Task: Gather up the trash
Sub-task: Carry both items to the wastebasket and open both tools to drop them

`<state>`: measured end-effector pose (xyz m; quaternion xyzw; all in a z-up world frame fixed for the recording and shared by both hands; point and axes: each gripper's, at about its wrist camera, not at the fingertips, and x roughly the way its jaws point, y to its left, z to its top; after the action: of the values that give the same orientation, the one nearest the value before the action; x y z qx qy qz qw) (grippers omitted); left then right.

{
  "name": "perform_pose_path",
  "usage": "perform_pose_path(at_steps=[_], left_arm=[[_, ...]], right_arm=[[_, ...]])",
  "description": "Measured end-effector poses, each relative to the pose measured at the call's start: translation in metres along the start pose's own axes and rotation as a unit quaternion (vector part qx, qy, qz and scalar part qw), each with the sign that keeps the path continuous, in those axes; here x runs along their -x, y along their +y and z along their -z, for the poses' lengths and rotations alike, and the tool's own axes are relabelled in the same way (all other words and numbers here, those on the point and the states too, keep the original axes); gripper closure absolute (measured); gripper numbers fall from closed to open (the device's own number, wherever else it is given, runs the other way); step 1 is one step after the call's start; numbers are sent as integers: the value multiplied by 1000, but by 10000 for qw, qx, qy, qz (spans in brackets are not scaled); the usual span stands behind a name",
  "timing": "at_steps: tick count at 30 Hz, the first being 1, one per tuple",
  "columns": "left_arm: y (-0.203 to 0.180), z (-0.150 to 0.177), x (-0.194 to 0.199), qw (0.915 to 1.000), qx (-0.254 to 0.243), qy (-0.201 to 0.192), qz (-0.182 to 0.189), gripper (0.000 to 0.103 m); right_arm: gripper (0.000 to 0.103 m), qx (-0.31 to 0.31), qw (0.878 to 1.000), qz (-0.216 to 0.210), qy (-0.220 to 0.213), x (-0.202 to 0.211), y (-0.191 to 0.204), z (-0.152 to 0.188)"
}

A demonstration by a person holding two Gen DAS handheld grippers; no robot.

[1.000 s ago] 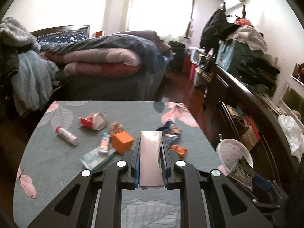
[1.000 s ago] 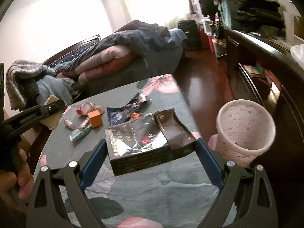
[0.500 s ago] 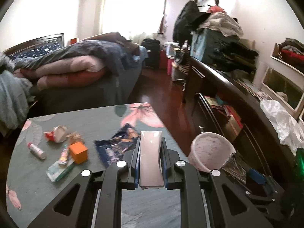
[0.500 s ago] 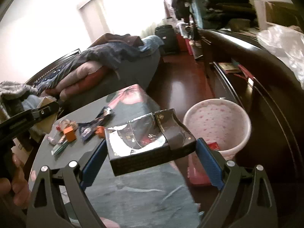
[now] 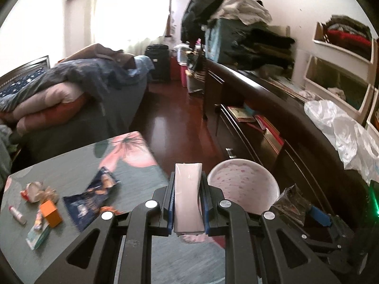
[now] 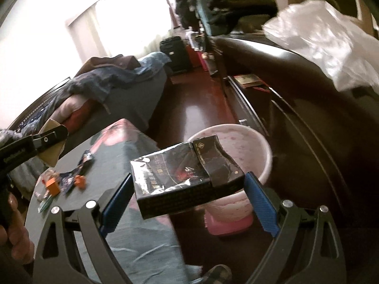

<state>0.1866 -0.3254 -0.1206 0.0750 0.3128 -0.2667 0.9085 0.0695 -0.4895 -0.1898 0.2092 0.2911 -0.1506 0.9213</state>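
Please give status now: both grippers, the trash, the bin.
Left gripper shut on pale flat box. Right gripper shut on dark carton, at pink bin. More litter on table. Path clear.

The bin (image 5: 244, 184) stands on the floor just off the tabletop's (image 5: 71, 168) right edge, between it and a long cabinet (image 5: 272, 108). Wrappers (image 5: 92, 198) and a small box (image 5: 51, 213) lie on the tabletop's left part; a bed (image 5: 71, 99) stands behind it.

Left gripper (image 5: 188, 203) fingers nearly together, right gripper (image 6: 189, 189) fingers wide apart
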Motion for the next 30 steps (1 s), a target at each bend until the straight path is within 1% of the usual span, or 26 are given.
perform_pose_path(at_steps=[4, 7, 14, 17, 19, 24, 27, 29, 30], left_arm=[[-18, -6, -22, 9998, -110, 90, 172, 85], [-32, -11, -39, 9993, -263, 129, 216, 85], [-61, -21, -87, 9971, -414, 364, 531, 85], [-70, -26, -106, 9962, -470, 408, 605, 85], [-77, -29, -121, 9958, -529, 453, 590, 85], [-87, -30, -146, 9945, -649, 555, 609, 84], [-91, -30, -159, 9927, -707, 681, 703, 84], [-92, -31, -166, 9927, -691, 691, 711, 78], [-92, -31, -167, 9930, -701, 662, 680, 66]], right_arm=[[11, -149, 9997, 193, 9, -11, -19, -1], [11, -212, 9993, 300, 9, -22, -30, -3], [11, -245, 9979, 579, 170, -65, -50, -7], [11, -243, 9974, 632, 243, -82, -57, -8], [11, -256, 9972, 655, 265, -92, -60, -9], [11, -269, 9966, 718, 297, -113, -67, -12], [11, -246, 9964, 745, 317, -126, -68, -14], [10, -226, 9963, 756, 331, -132, -71, -15], [9, -202, 9961, 785, 344, -136, -71, -14]])
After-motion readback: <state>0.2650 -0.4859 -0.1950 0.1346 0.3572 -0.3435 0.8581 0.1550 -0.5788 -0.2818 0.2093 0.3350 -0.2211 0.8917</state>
